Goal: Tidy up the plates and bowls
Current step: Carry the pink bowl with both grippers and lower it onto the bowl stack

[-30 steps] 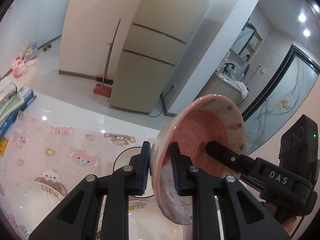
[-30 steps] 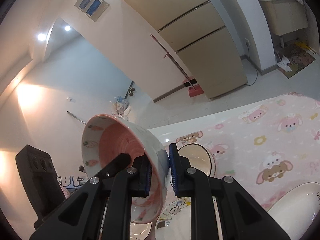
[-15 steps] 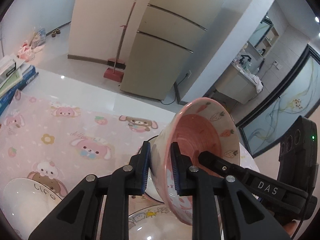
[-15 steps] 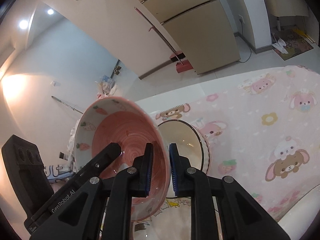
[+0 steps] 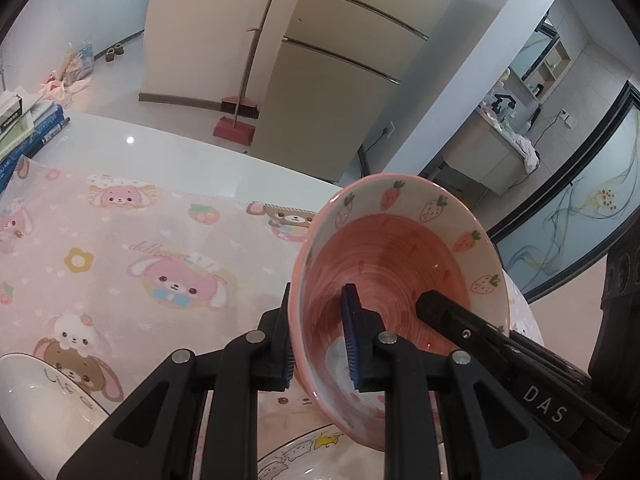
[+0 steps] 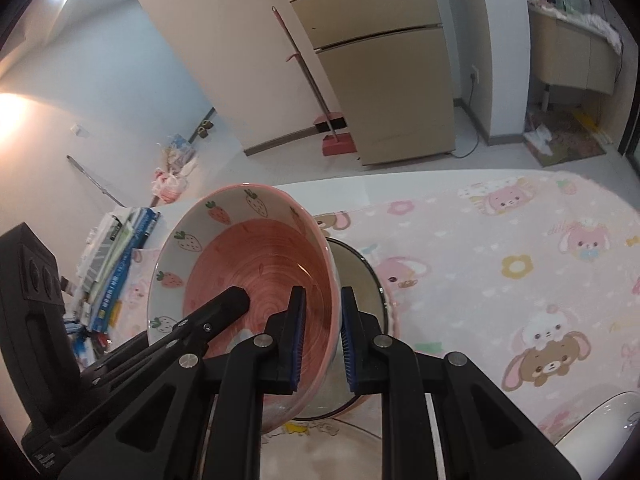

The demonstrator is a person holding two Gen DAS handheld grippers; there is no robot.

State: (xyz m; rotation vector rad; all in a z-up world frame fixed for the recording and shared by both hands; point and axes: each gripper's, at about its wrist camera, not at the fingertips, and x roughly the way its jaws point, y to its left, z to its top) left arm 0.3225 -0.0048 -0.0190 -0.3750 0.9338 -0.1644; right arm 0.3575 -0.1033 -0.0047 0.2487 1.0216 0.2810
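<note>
A: Left tongs (image 5: 320, 340)?
B: Nearly shut, pinching the pink bowl (image 5: 400, 264) wall on its left side, above the cartoon plate (image 5: 304, 460).
A: Right tongs (image 6: 322, 340)?
B: Likewise clamped on the bowl's right wall, over the dark-rimmed bowl (image 6: 360, 276).

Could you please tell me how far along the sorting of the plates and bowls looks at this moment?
Nothing looks stacked yet. In hand: the pink strawberry bowl, its rim clamped on opposite sides by the left gripper and the right gripper, tilted beside the dark-rimmed bowl. Left: set it down, then deal with the cartoon plate and the white dish on the pink cloth.
</note>
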